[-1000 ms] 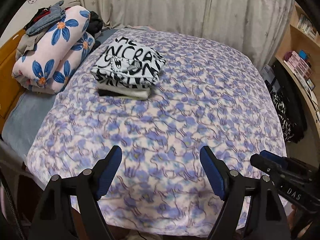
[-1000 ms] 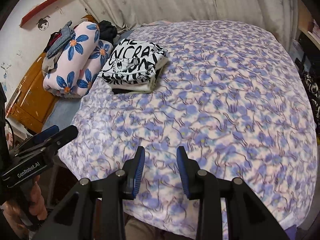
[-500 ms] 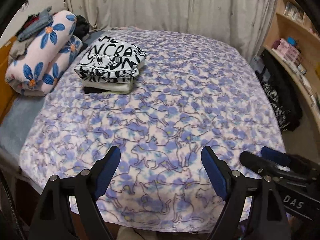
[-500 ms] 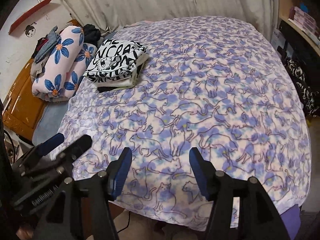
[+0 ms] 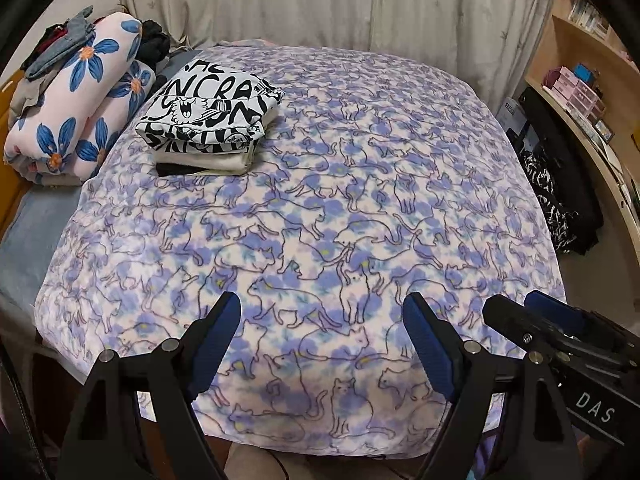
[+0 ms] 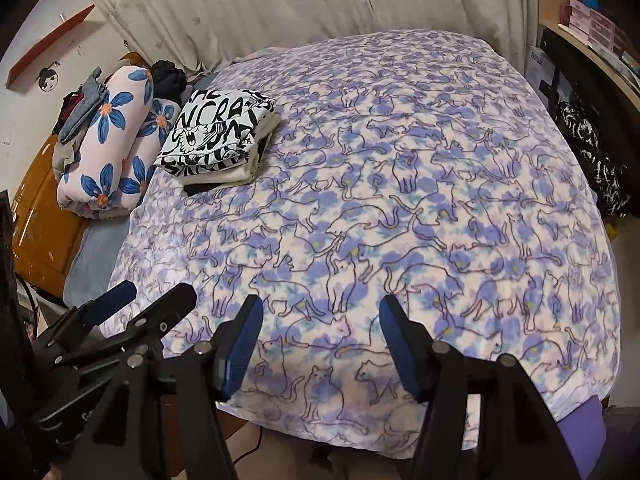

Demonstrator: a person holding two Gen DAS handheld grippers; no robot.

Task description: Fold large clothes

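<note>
A stack of folded clothes (image 5: 208, 128), topped by a black-and-white lettered garment, lies at the far left of the bed; it also shows in the right wrist view (image 6: 220, 140). My left gripper (image 5: 322, 344) is open and empty, held over the near edge of the bed's cat-print blanket (image 5: 360, 208). My right gripper (image 6: 320, 344) is open and empty, also above the near edge of the blanket (image 6: 400, 200). The right gripper (image 5: 560, 340) shows at the lower right of the left wrist view. The left gripper (image 6: 120, 320) shows at the lower left of the right wrist view.
A rolled pink quilt with blue flowers (image 5: 76, 108) lies at the far left with loose clothes on top. Curtains (image 5: 320, 4) hang behind the bed. Wooden shelves (image 5: 588, 92) and a dark patterned garment (image 5: 552, 200) are on the right. An orange cabinet (image 6: 36, 216) stands left.
My right gripper has opened from nearly shut to wide. Both grippers have pulled back from the bed, so more of its near edge shows.
</note>
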